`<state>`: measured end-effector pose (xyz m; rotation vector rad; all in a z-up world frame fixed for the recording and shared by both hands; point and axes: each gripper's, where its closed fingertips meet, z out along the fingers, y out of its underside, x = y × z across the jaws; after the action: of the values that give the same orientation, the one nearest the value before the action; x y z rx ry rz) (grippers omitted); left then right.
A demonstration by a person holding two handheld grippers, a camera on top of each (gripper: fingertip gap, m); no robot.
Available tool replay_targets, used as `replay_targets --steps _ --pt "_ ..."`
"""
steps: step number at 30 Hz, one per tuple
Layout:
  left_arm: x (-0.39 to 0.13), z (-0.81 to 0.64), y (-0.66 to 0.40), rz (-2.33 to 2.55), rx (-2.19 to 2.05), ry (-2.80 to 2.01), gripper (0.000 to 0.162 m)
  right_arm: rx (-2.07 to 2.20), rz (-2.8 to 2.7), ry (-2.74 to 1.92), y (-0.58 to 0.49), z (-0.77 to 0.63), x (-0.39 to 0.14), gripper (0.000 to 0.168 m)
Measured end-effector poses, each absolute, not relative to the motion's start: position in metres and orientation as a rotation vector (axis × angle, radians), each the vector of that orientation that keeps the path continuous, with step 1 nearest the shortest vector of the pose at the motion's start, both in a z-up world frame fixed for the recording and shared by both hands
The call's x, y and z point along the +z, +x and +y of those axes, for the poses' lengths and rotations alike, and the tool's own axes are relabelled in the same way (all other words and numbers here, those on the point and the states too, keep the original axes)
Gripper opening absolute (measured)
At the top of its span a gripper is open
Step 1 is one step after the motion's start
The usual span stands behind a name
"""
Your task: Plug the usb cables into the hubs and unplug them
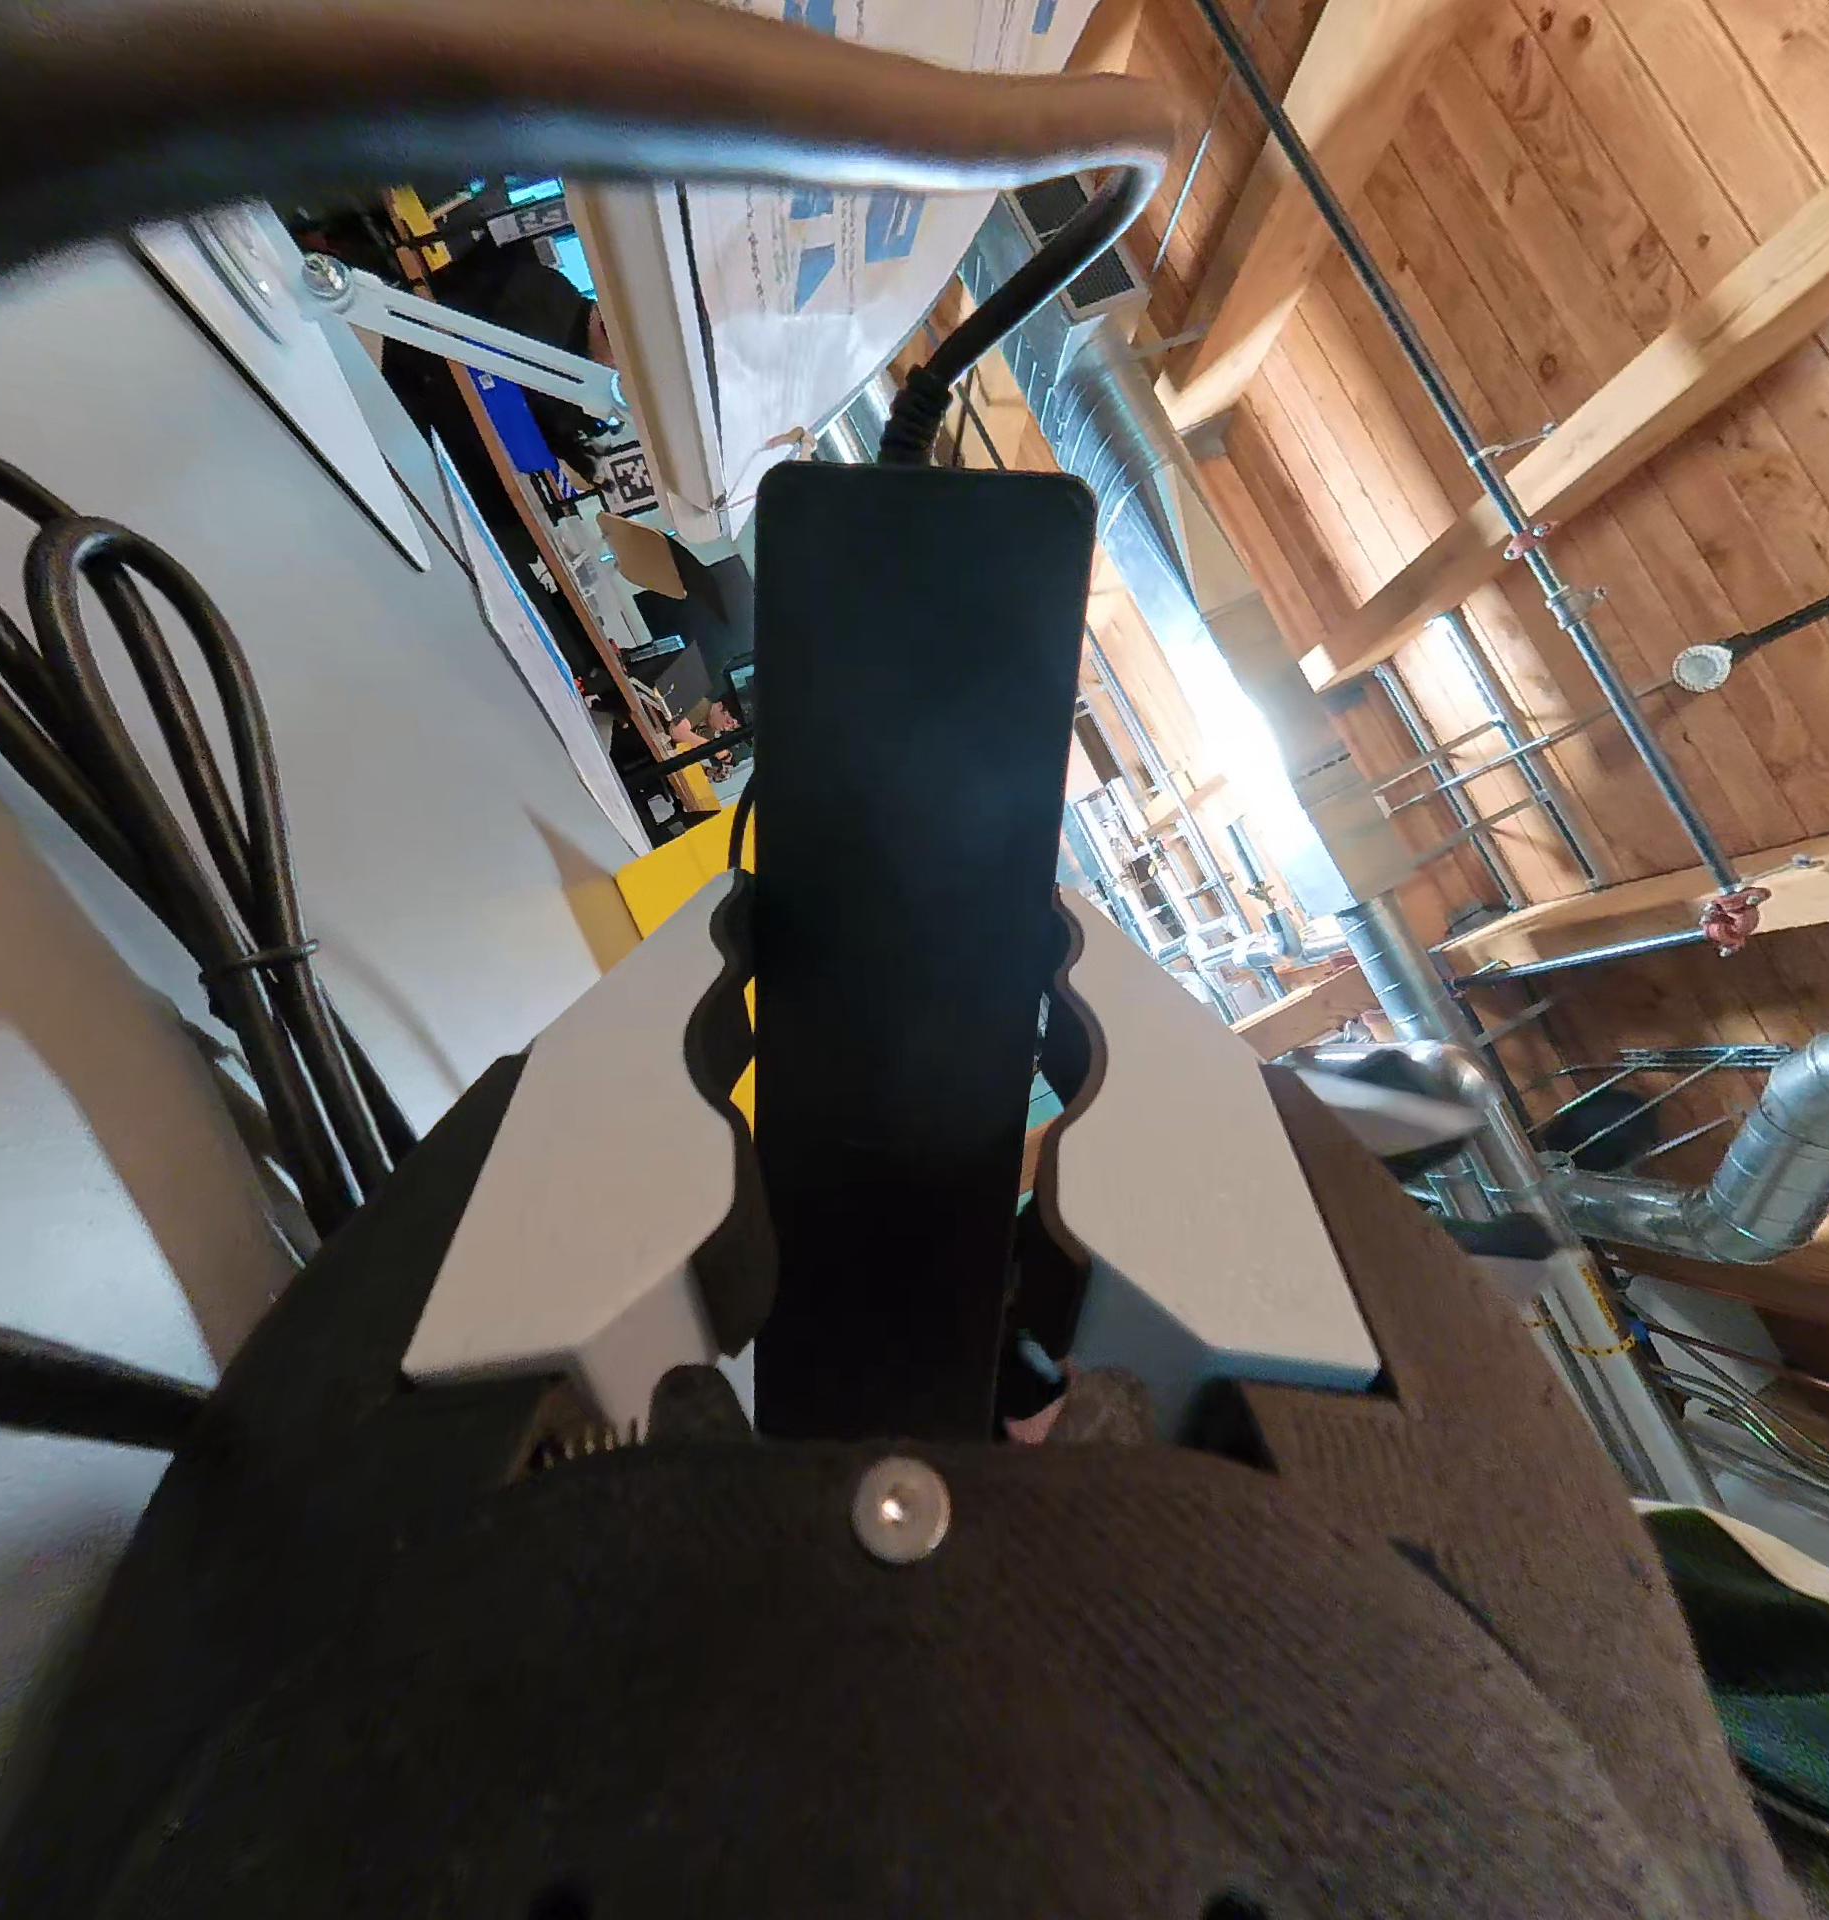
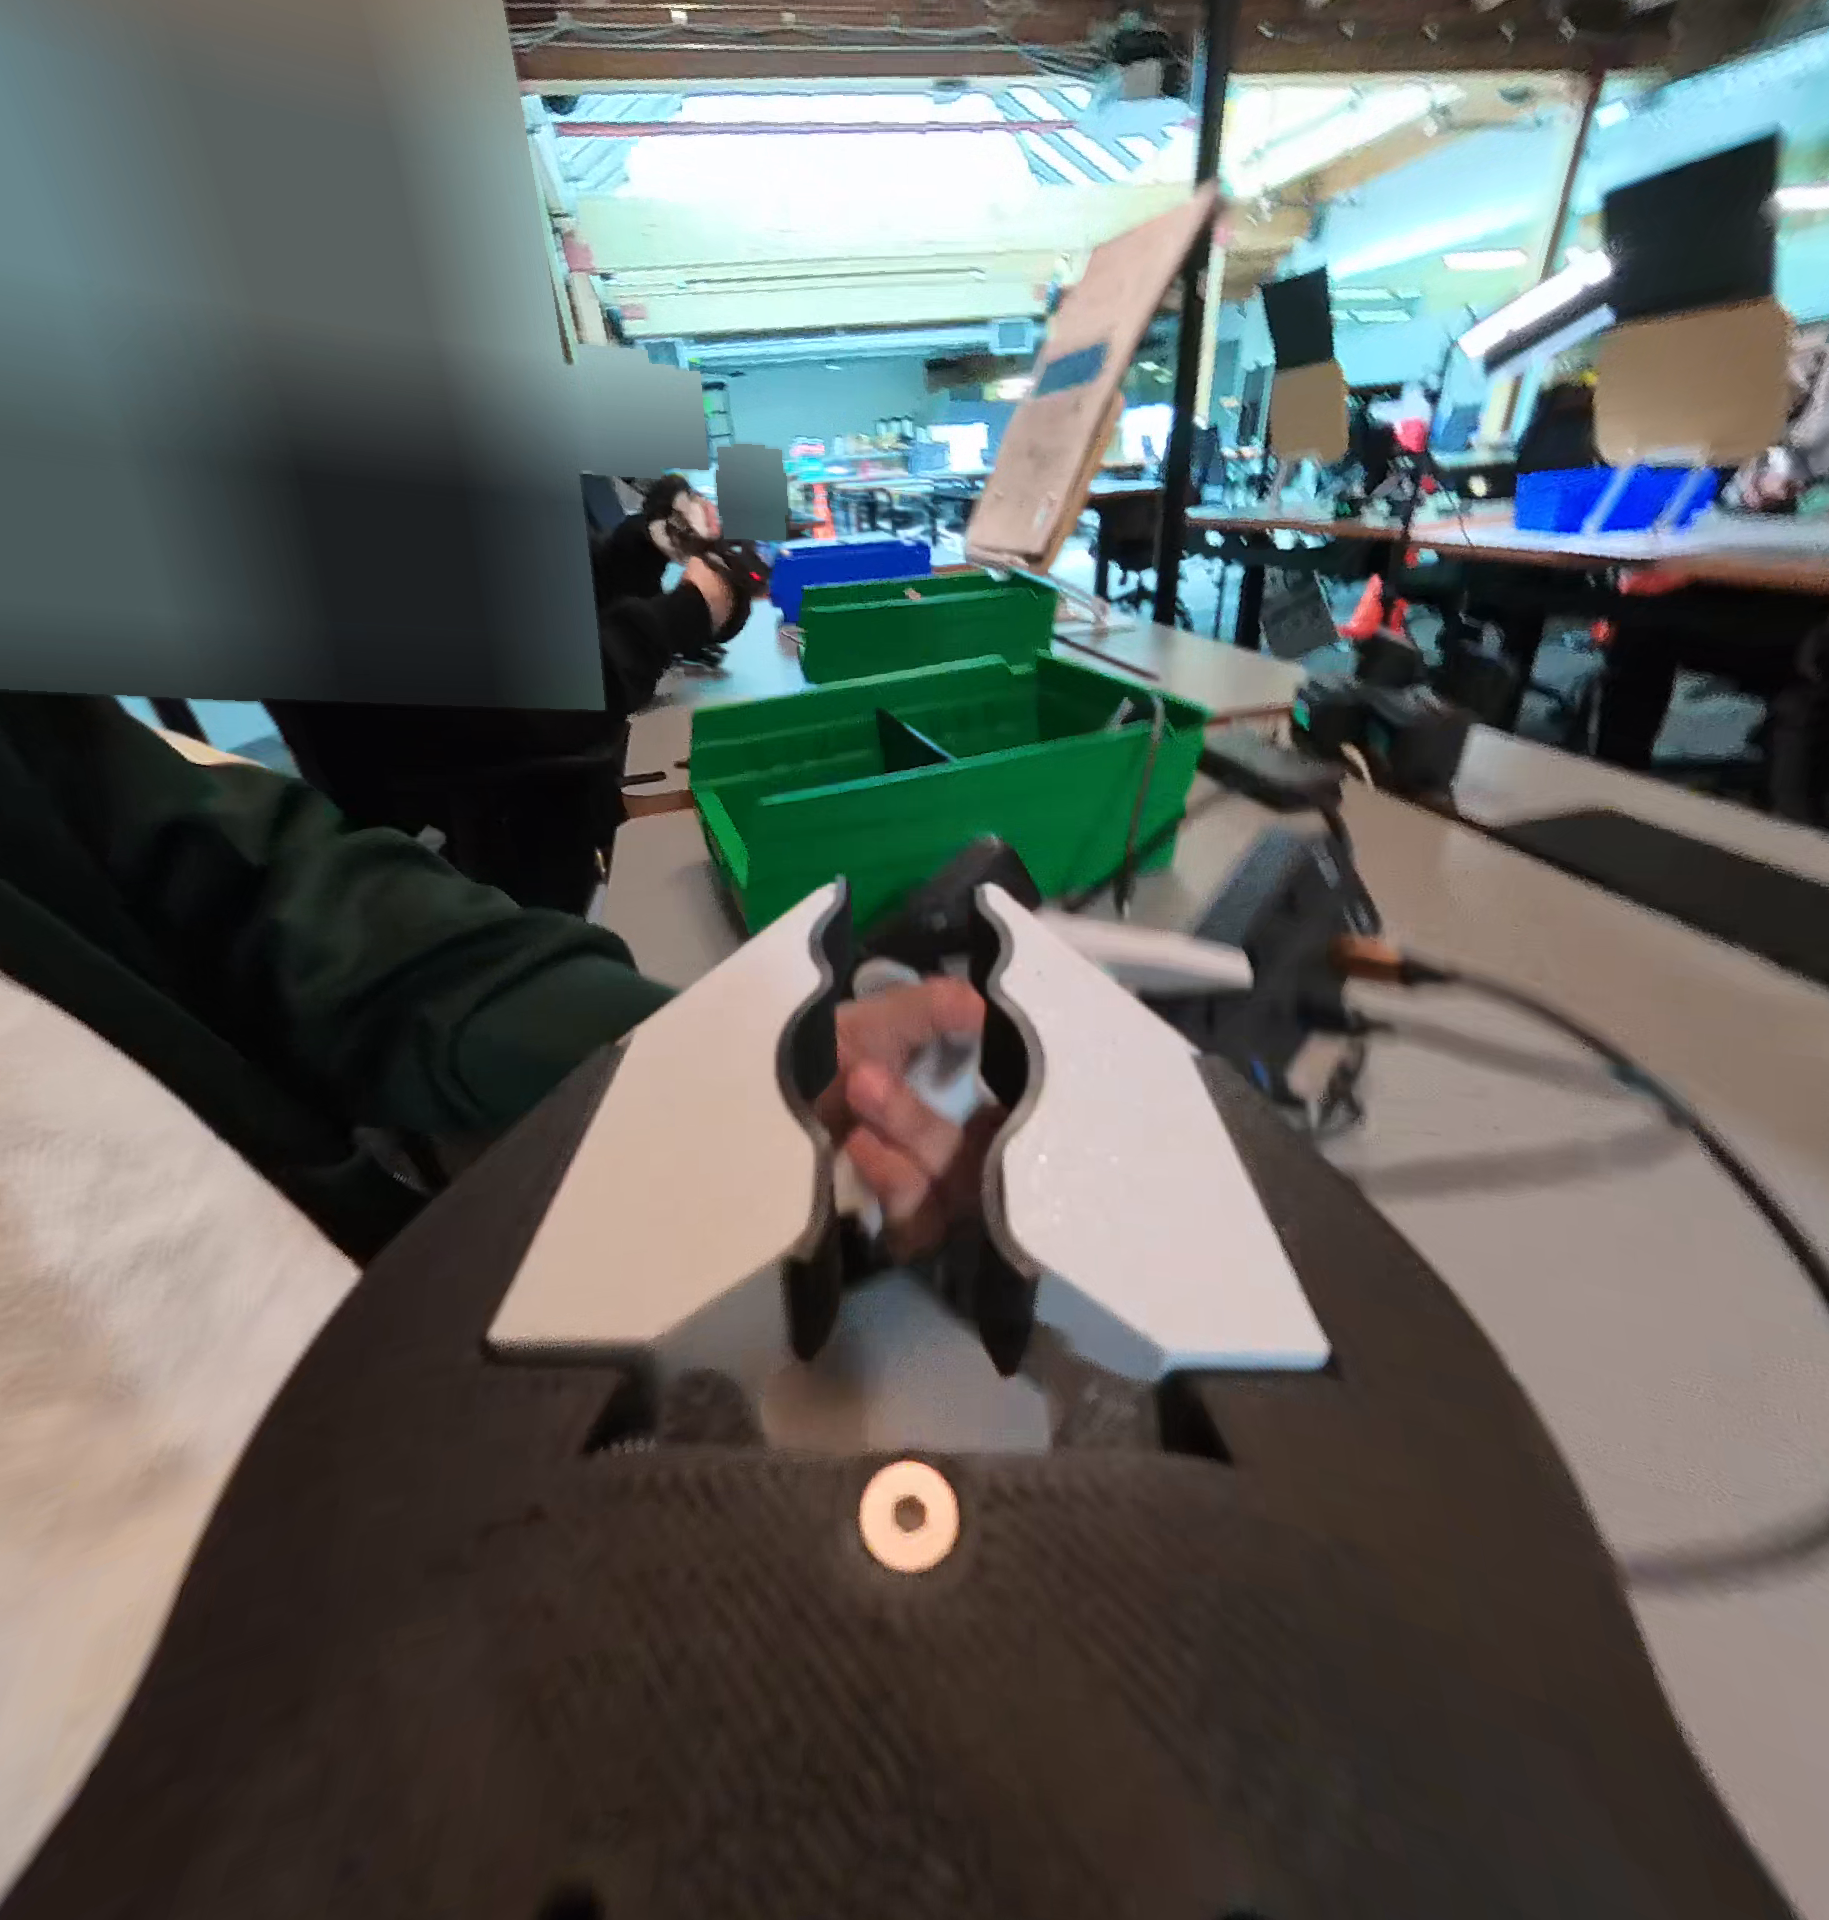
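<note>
In the left wrist view my left gripper (image 1: 894,904) is shut on a long black USB hub (image 1: 915,831) and holds it raised, pointing towards the wooden ceiling. The hub's black cable (image 1: 1003,301) leaves its far end and loops back over the camera. In the right wrist view my right gripper (image 2: 910,904) is narrowly open with nothing between its fingers. Past it a hand (image 2: 905,1101) holds the other gripper, and the blurred black hub (image 2: 1289,935) sits beyond with a black cable (image 2: 1637,1091) trailing across the grey table (image 2: 1512,1299).
A tied bundle of black cables (image 1: 224,894) lies at the left on a white surface. Two green bins (image 2: 941,800) stand on the table behind the hub. A person's dark green sleeve (image 2: 318,987) fills the left of the right wrist view.
</note>
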<state>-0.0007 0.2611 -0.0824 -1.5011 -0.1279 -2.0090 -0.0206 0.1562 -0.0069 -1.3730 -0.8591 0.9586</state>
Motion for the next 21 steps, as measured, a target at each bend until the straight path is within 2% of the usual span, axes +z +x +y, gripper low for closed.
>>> replay_targets --steps 4,8,12,17,21 --pt "-0.083 0.261 0.0 -0.131 -2.009 -1.509 0.053 0.998 -1.021 -1.31 -0.085 0.167 0.027 0.028" --pt "-0.084 0.261 0.001 -0.119 -2.001 -1.521 0.052 1.075 -1.273 -1.363 -0.171 0.174 0.032 0.04" --pt "-0.087 0.264 0.0 -0.133 -2.004 -1.554 0.053 0.804 -1.562 -1.363 -0.242 0.2 0.008 0.037" --pt "-0.089 0.266 -0.002 -0.161 -2.025 -1.578 0.053 0.471 -1.82 -1.423 -0.294 0.246 -0.036 0.021" --pt "-0.09 0.265 0.0 -0.183 -2.058 -1.594 0.053 0.443 -2.012 -1.609 -0.318 0.26 -0.076 0.024"
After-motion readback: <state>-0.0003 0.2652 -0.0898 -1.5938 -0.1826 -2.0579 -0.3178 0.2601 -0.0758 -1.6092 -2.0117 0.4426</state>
